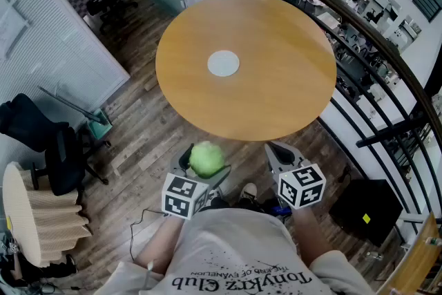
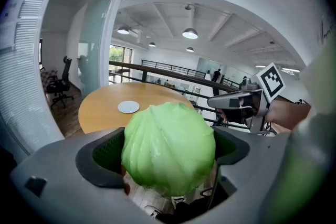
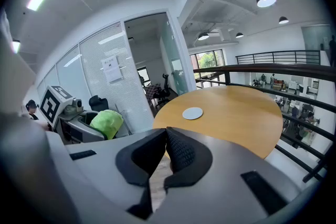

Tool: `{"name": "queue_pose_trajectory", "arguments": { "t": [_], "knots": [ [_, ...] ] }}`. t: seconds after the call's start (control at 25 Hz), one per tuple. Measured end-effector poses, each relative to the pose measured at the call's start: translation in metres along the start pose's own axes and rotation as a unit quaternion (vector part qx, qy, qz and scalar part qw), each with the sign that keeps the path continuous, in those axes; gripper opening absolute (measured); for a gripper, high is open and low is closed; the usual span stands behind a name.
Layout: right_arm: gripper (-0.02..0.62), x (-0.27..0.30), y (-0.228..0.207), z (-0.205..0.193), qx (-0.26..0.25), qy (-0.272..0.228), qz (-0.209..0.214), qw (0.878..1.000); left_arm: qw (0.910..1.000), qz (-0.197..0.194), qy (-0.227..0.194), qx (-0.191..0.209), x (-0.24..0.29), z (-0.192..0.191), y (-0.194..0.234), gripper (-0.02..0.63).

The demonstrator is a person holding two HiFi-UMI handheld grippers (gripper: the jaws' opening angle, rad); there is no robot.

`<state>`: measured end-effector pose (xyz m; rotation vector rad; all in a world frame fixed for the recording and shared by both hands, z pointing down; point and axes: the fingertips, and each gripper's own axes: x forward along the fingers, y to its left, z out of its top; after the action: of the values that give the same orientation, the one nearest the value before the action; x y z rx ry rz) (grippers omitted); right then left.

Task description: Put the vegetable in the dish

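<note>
left claw [image 1: 205, 164]: we see its jaws spread wide and clamped on the cabbage [image 1: 206, 158], one dark pad pressed against each side of it; in the left gripper view the head fills the gap between the jaws.
cabbage: a round, pale green leafy head, held in the air off the tabletop's near edge, above the floor [image 1: 148, 141]; it does not touch the tabletop [image 1: 276, 79].
right claw [image 1: 277, 152]: we read its jaws as closed, pads meeting at the tips with nothing between them; it hangs just off the near edge too, beside the left claw and apart from it.
dish [image 1: 223, 63]: a small, flat, pale grey round, lying alone near the centre of the tabletop, well apart from both claws.
tabletop: round, light brown wood; we see only the dish on it.
marker cubes: one sits on each claw [image 1: 183, 195] [image 1: 302, 184], close to the person's chest.
person: we make out a white printed shirt [image 1: 235, 252] at the bottom of the head view.
surroundings: a dark railing [image 1: 359, 24] curves past the tabletop's far and right edges; wooden floor lies below.
</note>
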<state>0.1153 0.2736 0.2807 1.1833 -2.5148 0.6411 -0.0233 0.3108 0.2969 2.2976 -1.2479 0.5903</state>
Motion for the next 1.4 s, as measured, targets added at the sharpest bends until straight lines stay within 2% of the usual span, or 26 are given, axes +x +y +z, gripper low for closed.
{"name": "queue_pose_trajectory", "arguments": {
  "t": [0.56,0.92,1.12,1.4],
  "knots": [
    [0.026,0.008,0.011,0.001,-0.007,-0.010,-0.014,1.000,1.0000,-0.009,0.001,0.002,-0.005,-0.002,0.017,0.494],
    [0.026,0.016,0.017,0.008,-0.005,-0.016,-0.046,0.999,0.9997,-0.025,-0.003,0.008,-0.011,-0.010,0.032,0.494],
    [0.026,0.017,0.028,0.008,-0.006,-0.025,-0.070,0.997,0.9988,-0.042,-0.009,0.026,-0.021,-0.014,0.041,0.494],
    [0.026,0.021,0.029,0.008,0.000,-0.027,-0.082,0.996,0.9984,-0.049,-0.013,0.025,-0.026,-0.014,0.051,0.494]
  ]
}}
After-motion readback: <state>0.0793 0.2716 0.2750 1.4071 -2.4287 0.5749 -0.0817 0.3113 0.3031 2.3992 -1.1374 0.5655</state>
